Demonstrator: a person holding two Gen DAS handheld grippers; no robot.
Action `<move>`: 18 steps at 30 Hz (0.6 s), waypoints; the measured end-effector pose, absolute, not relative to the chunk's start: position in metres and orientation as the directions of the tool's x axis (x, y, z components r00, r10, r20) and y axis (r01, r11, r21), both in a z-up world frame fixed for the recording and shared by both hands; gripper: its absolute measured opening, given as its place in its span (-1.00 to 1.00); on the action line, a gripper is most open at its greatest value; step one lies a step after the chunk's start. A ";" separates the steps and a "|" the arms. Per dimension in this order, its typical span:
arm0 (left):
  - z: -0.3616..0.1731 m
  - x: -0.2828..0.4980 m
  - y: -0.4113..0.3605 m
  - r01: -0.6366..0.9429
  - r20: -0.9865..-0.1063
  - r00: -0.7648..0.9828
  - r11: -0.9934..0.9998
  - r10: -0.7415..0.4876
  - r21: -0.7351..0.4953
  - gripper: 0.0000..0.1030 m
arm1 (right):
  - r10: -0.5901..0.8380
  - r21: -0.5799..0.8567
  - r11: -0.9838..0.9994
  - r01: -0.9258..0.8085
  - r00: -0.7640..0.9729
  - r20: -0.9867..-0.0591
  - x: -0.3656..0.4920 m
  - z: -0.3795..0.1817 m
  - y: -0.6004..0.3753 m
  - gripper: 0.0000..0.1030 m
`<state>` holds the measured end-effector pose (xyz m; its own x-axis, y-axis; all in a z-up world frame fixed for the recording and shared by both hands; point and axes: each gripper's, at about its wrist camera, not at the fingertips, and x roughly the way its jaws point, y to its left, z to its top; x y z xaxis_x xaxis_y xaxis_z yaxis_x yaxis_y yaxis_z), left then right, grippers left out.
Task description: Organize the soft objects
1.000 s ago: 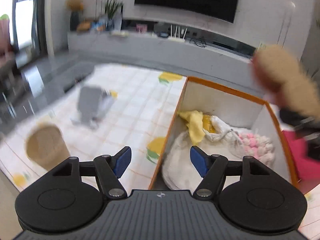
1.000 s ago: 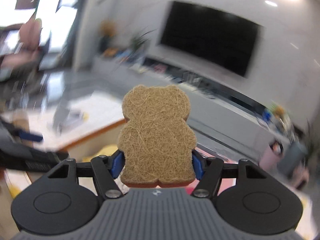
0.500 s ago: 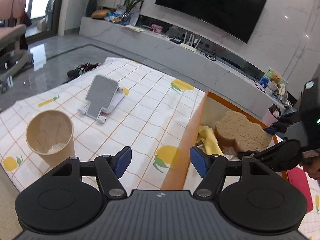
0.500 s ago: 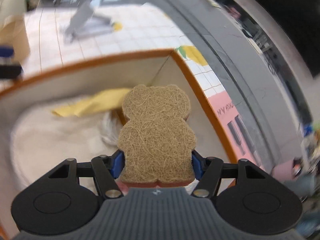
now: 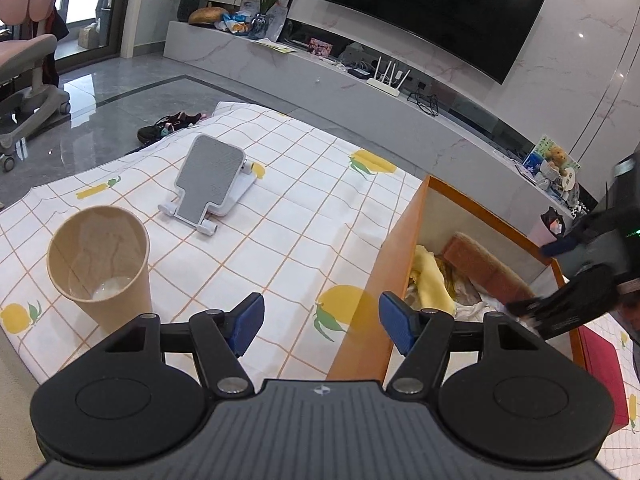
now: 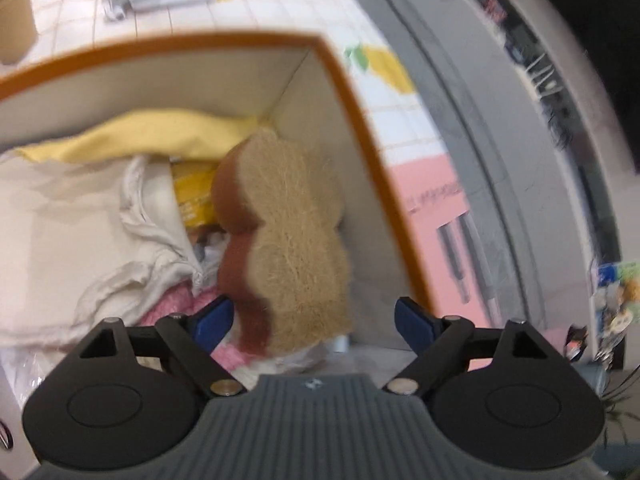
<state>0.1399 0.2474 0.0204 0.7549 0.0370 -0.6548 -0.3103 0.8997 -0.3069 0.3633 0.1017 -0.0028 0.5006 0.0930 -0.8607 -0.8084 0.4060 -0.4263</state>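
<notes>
Step in hand, as I read it: the drop. My right gripper (image 6: 310,322) hangs over the orange-rimmed box (image 6: 352,92), pointing down into it, and its jaws have just been opening. The bear-shaped sponge (image 6: 292,240) sits ahead of the blue fingertips (image 6: 212,320), nearer the left pad than the right. The right pad stands clear of it. Whether the left pad brushes its brown edge I cannot tell, but nothing presses on it, so I count it released. It lies tilted in the box's far corner, leaning on the yellow cloth (image 6: 160,132) and the white fabric (image 6: 80,216).

My left gripper (image 5: 322,322) is spread wide with nothing between the pads. The box's near wall rises just past its right finger. The paper cup (image 5: 100,264) is off beyond the left finger and the phone stand (image 5: 212,184) further out ahead, both on the checked cloth (image 5: 300,208).

Next move, my judgement: lift the right hand straight back out without snagging the sponge, then find the next soft item. No soft thing shows outside the box in these views.

Against half a second ago: then the sponge was clamped upright between the right pads. Now the pads stand wider and it has tipped away into the corner. The left view shows little change.
</notes>
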 end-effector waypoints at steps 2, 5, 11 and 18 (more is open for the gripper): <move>0.020 0.140 0.246 -0.319 -0.657 0.752 0.898 0.046 -0.302 0.49 | 0.154 -0.425 0.436 -0.794 0.530 -0.834 0.359 0.018 0.092 0.71; 0.023 0.138 0.247 -0.321 -0.656 0.754 0.895 0.042 -0.311 0.48 | 0.257 -0.333 0.568 -0.753 0.546 -0.797 0.357 0.038 0.082 0.69; 0.029 0.130 0.247 -0.312 -0.640 0.767 0.896 0.041 -0.316 0.48 | 0.223 -0.140 0.805 -0.576 0.512 -0.830 0.371 0.015 0.092 -1.00; 0.037 0.129 0.244 -0.294 -0.617 0.785 0.909 0.053 -0.296 0.48 | 0.179 -0.131 0.830 -0.542 0.481 -0.858 0.374 -0.019 0.103 -1.00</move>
<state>0.1288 0.2436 0.0371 0.7851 0.0525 -0.6171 -0.2938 0.9088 -0.2964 0.3738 0.1026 -0.0188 0.4814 0.1788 -0.8581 -0.5419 0.8302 -0.1310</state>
